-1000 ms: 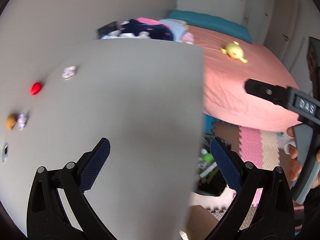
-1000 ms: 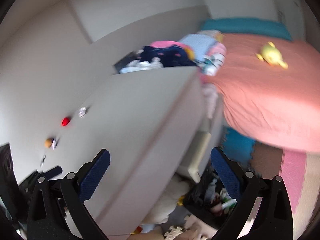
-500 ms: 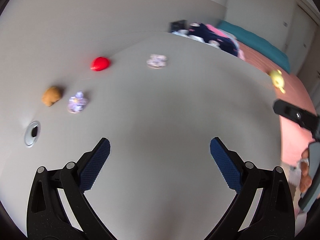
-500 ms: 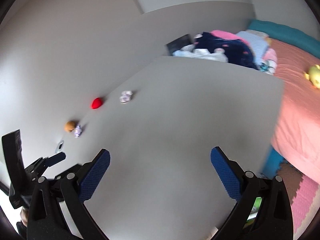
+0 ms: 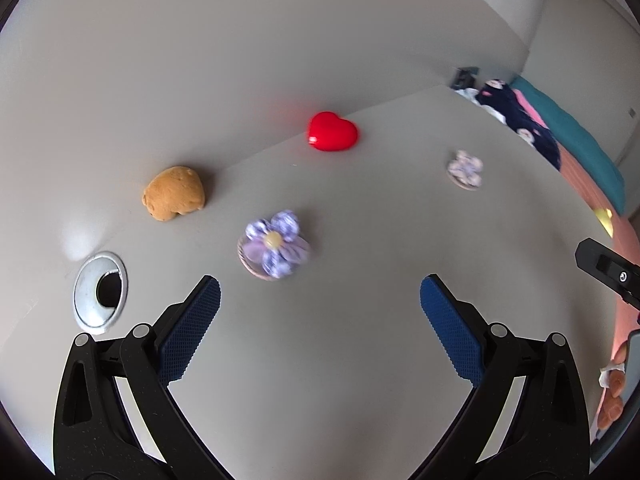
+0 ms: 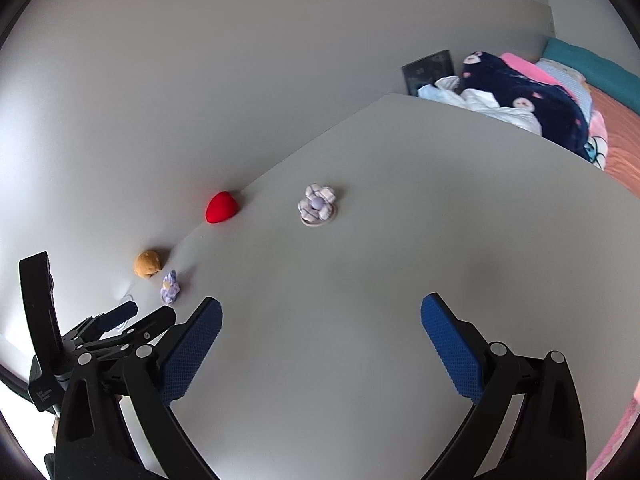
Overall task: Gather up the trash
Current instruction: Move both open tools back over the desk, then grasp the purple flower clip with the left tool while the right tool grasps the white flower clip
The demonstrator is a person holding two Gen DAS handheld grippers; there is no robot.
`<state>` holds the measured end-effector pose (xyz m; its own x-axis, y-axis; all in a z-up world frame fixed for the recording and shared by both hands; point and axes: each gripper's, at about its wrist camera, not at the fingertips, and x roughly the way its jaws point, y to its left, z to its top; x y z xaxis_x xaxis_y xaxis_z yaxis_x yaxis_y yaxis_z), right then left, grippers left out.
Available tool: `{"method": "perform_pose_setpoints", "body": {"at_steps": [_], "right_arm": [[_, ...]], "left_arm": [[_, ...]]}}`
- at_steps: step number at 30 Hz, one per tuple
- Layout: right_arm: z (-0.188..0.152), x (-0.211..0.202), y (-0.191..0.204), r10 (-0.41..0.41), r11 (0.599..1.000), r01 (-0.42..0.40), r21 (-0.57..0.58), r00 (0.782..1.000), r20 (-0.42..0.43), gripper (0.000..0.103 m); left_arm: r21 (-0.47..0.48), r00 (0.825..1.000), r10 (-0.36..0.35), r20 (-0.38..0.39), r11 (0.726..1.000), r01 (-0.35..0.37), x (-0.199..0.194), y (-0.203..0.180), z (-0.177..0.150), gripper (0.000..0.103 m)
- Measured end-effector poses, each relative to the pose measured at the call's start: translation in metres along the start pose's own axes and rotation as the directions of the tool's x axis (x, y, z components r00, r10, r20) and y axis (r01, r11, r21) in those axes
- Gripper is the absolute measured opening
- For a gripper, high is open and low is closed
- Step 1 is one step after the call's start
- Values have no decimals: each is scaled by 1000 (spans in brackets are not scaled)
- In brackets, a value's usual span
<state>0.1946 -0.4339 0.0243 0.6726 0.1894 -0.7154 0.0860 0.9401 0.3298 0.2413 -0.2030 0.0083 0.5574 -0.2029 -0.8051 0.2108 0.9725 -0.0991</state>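
Closer now, left gripper [image 5: 320, 300] gapes over blurred purple flower [image 5: 274, 244].

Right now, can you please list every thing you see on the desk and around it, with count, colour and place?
desk: one, light grey, against the wall
heart: one, red, at the desk's back edge by the wall
round lump: one, orange-brown, by the wall, left of the heart
flower pieces: two, lilac and white; near one ahead of the left gripper, far one further right
cable hole: one, silver ring, desk's left part
clothes pile: dark blue, pink, white, beyond the desk
bed: one, salmon cover
left gripper: blue fingers, open, empty
right gripper: blue fingers, open, empty
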Motion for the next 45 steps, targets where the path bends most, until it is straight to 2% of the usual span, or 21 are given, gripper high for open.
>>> {"method": "perform_pose_setpoints", "body": {"at_steps": [6, 12, 15, 16, 17, 21, 24, 26, 27, 29, 34, 39, 43, 45], "right_arm": [[27, 36, 16, -31, 1000, 31, -6, 999, -43, 100], [49, 70, 31, -105, 993, 101, -60, 992, -70, 94], [58, 85, 35, -130, 990, 124, -70, 988, -86, 87], [60, 94, 37, -145, 988, 137, -78, 984, -100, 82], [61, 98, 37, -149, 987, 141, -80, 983, -107, 78], [64, 116, 40, -182, 981, 171, -92, 974, -131, 72], [66, 123, 39, -192, 980, 182, -79, 972, -137, 69], [66, 125, 41, -213, 975, 202, -95, 969, -126, 60], [66, 126, 42, -228, 971, 216, -106, 966, -122, 57], [67, 127, 43, -248, 964, 234, -122, 962, -117, 39], [63, 120, 39, -235, 969, 225, -100, 966, -110, 21], [57, 105, 34, -227, 971, 216, -101, 968, -109, 16], [48, 82, 28, -198, 978, 189, -92, 975, -103, 14], [43, 69, 28, -183, 980, 173, -97, 978, -98, 14]], "left_arm": [[-19, 1000, 15, -11, 1000, -15, 19, 8, 10, 97], [-14, 999, 39, -35, 999, -40, 37, 11, 18, 97], [-2, 998, 58, -32, 998, -58, 42, 11, 22, 97], [-2, 998, 61, -30, 998, -61, 43, 10, 23, 94], [2, 998, 61, -31, 998, -61, 44, 10, 23, 87], [21, 996, 90, -25, 996, -90, 46, 7, 24, 76], [25, 994, 107, -11, 994, -106, 43, 7, 24, 59], [23, 994, 110, -8, 994, -110, 43, 6, 25, 44], [21, 994, 113, -5, 993, -113, 43, 6, 25, 41], [22, 993, 115, -3, 993, -115, 43, 6, 25, 36], [22, 993, 120, -7, 993, -119, 44, 3, 25, 31], [20, 993, 115, -1, 993, -115, 43, 0, 23, 26], [-14, 999, 54, -5, 998, -54, 37, 0, 19, 15], [-8, 999, 49, 1, 999, -49, 29, -2, 13, 14]]}}
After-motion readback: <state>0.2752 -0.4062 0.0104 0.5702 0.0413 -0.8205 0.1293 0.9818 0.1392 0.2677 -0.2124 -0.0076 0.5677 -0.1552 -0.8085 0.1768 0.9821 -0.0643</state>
